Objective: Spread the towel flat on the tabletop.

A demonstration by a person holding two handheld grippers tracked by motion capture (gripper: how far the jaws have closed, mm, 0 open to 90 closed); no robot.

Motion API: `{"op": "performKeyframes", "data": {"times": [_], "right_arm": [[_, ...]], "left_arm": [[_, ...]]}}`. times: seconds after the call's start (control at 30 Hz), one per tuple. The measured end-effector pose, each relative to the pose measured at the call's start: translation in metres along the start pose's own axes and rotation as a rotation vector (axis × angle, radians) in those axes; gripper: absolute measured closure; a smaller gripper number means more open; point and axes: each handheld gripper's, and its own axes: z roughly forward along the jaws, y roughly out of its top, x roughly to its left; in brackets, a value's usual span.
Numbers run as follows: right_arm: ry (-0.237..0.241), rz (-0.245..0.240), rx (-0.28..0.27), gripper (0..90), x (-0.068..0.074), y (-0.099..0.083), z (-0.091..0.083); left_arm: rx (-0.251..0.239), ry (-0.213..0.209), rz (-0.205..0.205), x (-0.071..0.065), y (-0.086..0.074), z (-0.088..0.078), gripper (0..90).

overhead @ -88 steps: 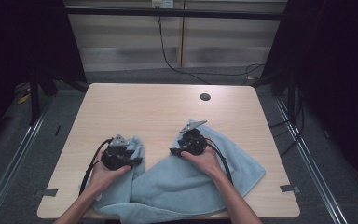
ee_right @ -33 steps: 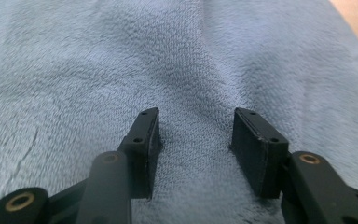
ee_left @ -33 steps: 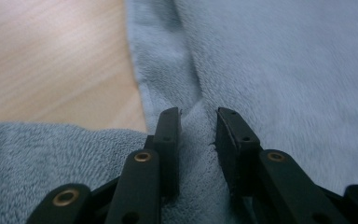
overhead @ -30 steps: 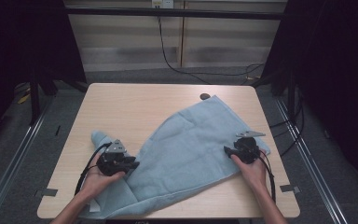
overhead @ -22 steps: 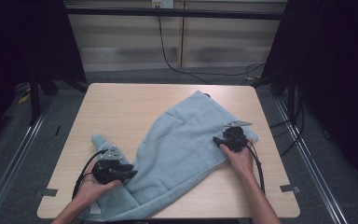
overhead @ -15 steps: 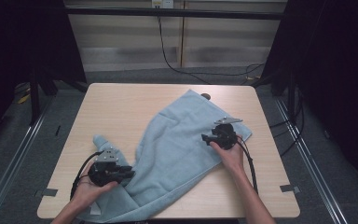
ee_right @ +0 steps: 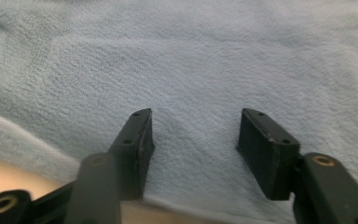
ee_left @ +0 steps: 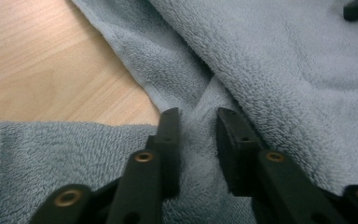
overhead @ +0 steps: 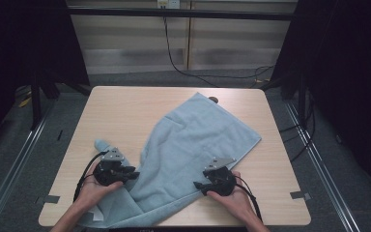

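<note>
Now your left gripper (overhead: 125, 173) pinches a fold of the blue towel (overhead: 198, 140) — it lies across the table (overhead: 125, 111). Your right gripper (overhead: 200, 184) rests on it — jaws apart, grasping nothing.

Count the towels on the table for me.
1. A light blue towel lies spread across the table, from its far right part down to the near edge. Folds might hide more cloth underneath.

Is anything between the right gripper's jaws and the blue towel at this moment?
Nothing visible. The right gripper has its open jaws directly over bare towel, with no other object between them. The left gripper already has towel between its jaws.
</note>
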Motion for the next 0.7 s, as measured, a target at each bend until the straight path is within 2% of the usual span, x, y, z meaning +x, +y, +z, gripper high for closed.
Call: {"op": "performKeyframes", "data": {"times": [0.03,0.1,0.13,0.2,0.23,0.3,0.43,0.47,0.53,0.57,0.63,0.67,0.7], "right_arm": [[-0.003,0.009,-0.003,46.4,-0.005,-0.001,-0.001],[-0.049,0.009,0.002,46.8,-0.015,-0.001,-0.002],[-0.053,0.022,-0.007,47.5,-0.021,-0.002,-0.002],[-0.092,0.041,-0.006,47.7,-0.032,-0.003,-0.004],[-0.103,0.051,-0.008,47.6,-0.039,-0.004,-0.005],[-0.119,0.063,-0.008,47.3,-0.048,-0.007,-0.008],[-0.165,0.094,-0.016,45.5,-0.073,-0.014,-0.016],[-0.181,0.116,-0.024,45.5,-0.081,-0.017,-0.019],[-0.202,0.128,-0.027,44.9,-0.092,-0.021,-0.022],[-0.225,0.146,-0.017,42.5,-0.097,-0.021,-0.024],[-0.244,0.160,-0.018,42.5,-0.106,-0.022,-0.026],[-0.252,0.172,-0.015,42.6,-0.107,-0.022,-0.026],[-0.263,0.164,-0.015,42.9,-0.106,-0.021,-0.026]], "left_arm": [[0.005,-0.002,0.003,0.000,0.000,0.001,77.2],[0.017,0.005,0.009,-0.002,0.003,0.002,80.9],[0.027,0.004,0.012,-0.003,0.005,0.002,82.1],[0.011,-0.024,-0.018,-0.004,0.007,0.002,83.4],[0.010,-0.036,-0.021,-0.004,0.007,0.001,83.9],[0.001,-0.035,-0.013,-0.007,0.008,-0.002,84.3],[-0.023,-0.079,-0.043,-0.011,0.008,-0.010,84.7],[-0.027,-0.089,-0.045,-0.012,0.008,-0.010,84.7],[-0.037,-0.117,-0.047,-0.016,0.008,-0.011,84.7],[-0.041,-0.140,-0.046,-0.018,0.009,-0.011,84.7],[-0.036,-0.159,-0.029,-0.024,0.009,-0.010,84.7],[-0.037,-0.165,-0.024,-0.027,0.009,-0.008,84.6],[-0.036,-0.168,-0.016,-0.029,0.009,-0.008,84.4]]}}
